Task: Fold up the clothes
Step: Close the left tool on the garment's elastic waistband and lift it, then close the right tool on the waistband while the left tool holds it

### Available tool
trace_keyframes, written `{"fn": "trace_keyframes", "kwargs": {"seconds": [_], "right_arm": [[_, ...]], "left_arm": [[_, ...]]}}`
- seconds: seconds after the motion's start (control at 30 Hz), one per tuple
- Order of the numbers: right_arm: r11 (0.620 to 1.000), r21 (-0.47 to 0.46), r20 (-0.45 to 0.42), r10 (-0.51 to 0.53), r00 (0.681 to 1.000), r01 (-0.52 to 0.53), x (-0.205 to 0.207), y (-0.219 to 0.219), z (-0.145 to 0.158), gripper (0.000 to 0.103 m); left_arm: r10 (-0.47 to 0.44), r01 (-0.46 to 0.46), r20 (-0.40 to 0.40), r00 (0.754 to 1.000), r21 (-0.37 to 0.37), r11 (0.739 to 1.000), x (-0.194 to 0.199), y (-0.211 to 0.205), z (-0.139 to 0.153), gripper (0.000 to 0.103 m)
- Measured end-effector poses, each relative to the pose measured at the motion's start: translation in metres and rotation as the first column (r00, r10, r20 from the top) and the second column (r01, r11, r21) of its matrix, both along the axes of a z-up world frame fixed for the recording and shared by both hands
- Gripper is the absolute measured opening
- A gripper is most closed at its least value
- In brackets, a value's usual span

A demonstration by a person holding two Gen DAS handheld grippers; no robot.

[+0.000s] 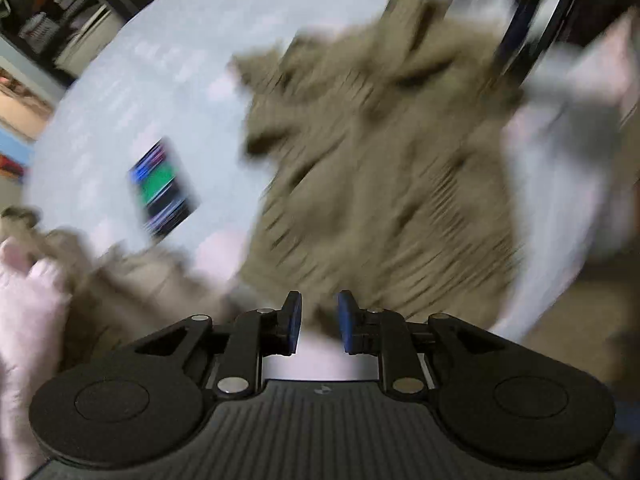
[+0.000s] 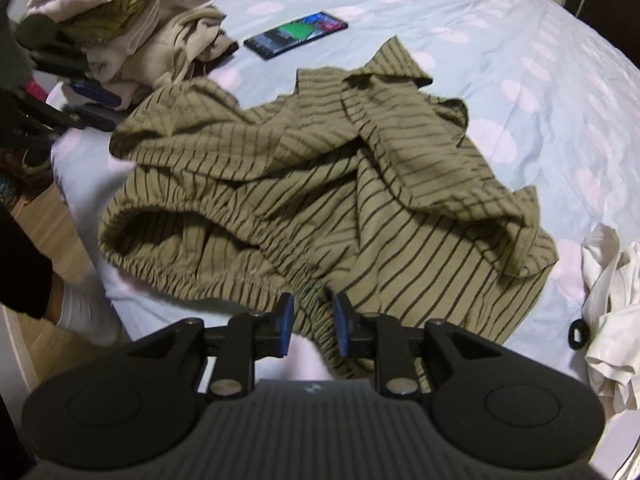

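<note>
- The striped olive shorts (image 2: 320,200) lie crumpled on the spotted bedsheet (image 2: 520,60): soft, light and floppy; I'd judge the elastic waistband (image 2: 192,272) the surest hold.
- The right gripper (image 2: 314,320) sits low at the waistband, its 2 blue pads apart around cloth, not pinching.
- The left gripper (image 1: 318,320) looks narrowly parted and empty; its view is blurred.

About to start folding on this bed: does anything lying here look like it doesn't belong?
Yes: a phone with its screen lit lies on the bedsheet just beyond the crumpled striped garment, apart from it. It is not laundry and could get swept up. A small black ring also lies beside the white cloth.
</note>
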State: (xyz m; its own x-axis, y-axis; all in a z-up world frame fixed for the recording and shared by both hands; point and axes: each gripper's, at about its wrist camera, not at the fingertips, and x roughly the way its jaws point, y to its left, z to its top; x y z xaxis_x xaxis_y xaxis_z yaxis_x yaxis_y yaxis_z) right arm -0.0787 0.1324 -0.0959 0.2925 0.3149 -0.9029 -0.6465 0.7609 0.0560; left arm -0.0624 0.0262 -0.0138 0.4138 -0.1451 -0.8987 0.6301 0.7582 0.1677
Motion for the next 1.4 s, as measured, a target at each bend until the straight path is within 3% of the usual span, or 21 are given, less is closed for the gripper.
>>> {"fn": "trace_keyframes", "kwargs": {"seconds": [0.17,0.23,0.27,0.37,0.5,0.67,0.77,0.87,0.93,1.0,1.4], "right_arm": [[0.999,-0.018,-0.011,0.039,0.999,-0.039,-0.009,0.004,-0.015,0.029],[0.998,-0.041,0.007,0.051,0.999,-0.05,-0.012,0.004,-0.018,0.046],[0.997,-0.053,0.015,0.057,0.998,-0.056,-0.013,0.004,-0.02,0.047],[0.994,-0.088,0.041,0.076,0.996,-0.072,-0.017,0.005,-0.026,0.048],[0.987,-0.136,0.075,0.102,0.992,-0.092,-0.023,0.006,-0.033,0.047],[0.979,-0.178,0.122,0.122,0.985,-0.099,-0.027,0.007,-0.036,0.046],[0.973,-0.209,0.14,0.126,0.982,-0.095,-0.028,0.005,-0.039,0.045],[0.968,-0.232,0.144,0.127,0.981,-0.091,-0.028,0.003,-0.042,0.042],[0.968,-0.233,0.154,0.13,0.979,-0.092,-0.029,0.003,-0.04,0.041],[0.969,-0.228,0.165,0.132,0.977,-0.092,-0.031,0.002,-0.038,0.041],[0.97,-0.227,0.214,0.132,0.968,-0.082,-0.036,-0.002,-0.035,0.041]], "left_arm": [[-0.039,0.039,-0.006,0.999,-0.086,0.996,-0.012,-0.012,0.006,0.023],[-0.047,0.046,-0.017,0.999,-0.067,0.997,-0.015,-0.021,-0.004,0.022],[-0.05,0.048,-0.028,0.998,-0.059,0.997,-0.016,-0.025,-0.01,0.023],[-0.057,0.054,-0.087,0.995,-0.03,0.998,-0.018,-0.031,-0.029,0.023],[-0.042,0.045,-0.086,0.995,0.034,0.998,-0.022,-0.036,-0.047,0.029],[0.0,0.002,-0.073,0.997,0.021,1.0,-0.016,-0.033,-0.062,0.034],[0.039,-0.04,-0.113,0.993,-0.012,0.999,-0.01,-0.029,-0.068,0.034],[0.066,-0.071,-0.149,0.987,-0.032,0.997,-0.005,-0.026,-0.075,0.024],[0.082,-0.089,-0.161,0.983,-0.039,0.995,-0.003,-0.023,-0.079,0.007],[0.095,-0.102,-0.145,0.985,-0.04,0.994,-0.003,-0.02,-0.078,0.004],[0.151,-0.164,-0.097,0.984,-0.153,0.974,-0.002,-0.003,-0.046,0.003]]}}
